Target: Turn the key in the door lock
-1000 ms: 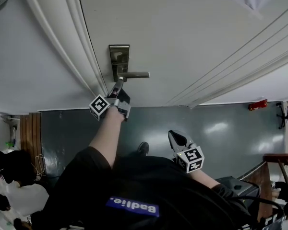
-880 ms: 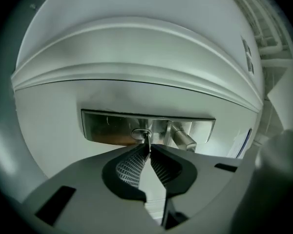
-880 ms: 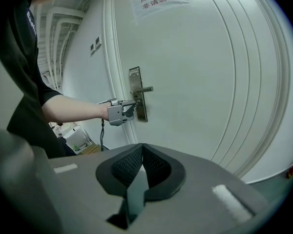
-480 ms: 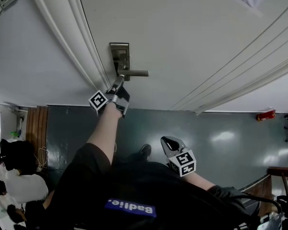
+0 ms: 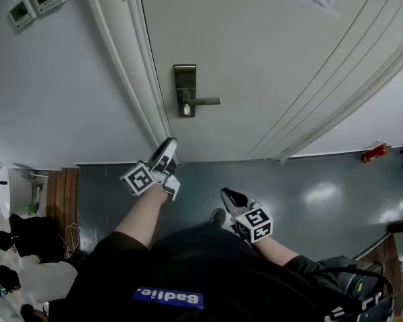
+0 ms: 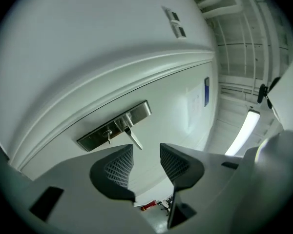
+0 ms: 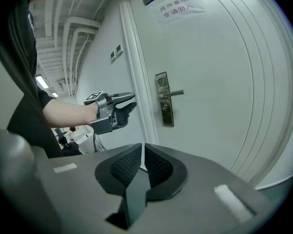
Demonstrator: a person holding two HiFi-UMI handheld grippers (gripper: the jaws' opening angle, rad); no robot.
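Note:
A brass lock plate [image 5: 185,89] with a lever handle [image 5: 207,101] sits on the white door [image 5: 269,59]. A small key [image 6: 108,136] sticks out of the plate below the handle. My left gripper [image 5: 169,143] hangs away from the door, below and left of the lock, touching nothing. Its jaws have just been opening, and nothing is between them in the left gripper view [image 6: 146,150]. My right gripper [image 5: 226,194] is held low by the person's body, its pads together and empty [image 7: 143,147]. The right gripper view also shows the lock plate [image 7: 161,99] and the left gripper [image 7: 122,101].
The white door frame [image 5: 131,66] runs left of the lock, with two wall switches [image 5: 35,2] further left. The floor [image 5: 309,186] is dark grey. A red object [image 5: 374,154] lies at the wall's foot on the right. Bags [image 5: 27,247] lie at the left.
My left gripper has come off the lock, drawn back from the door and opened. The right gripper has shifted a little left. The head view has swung, so the lock sits further right.

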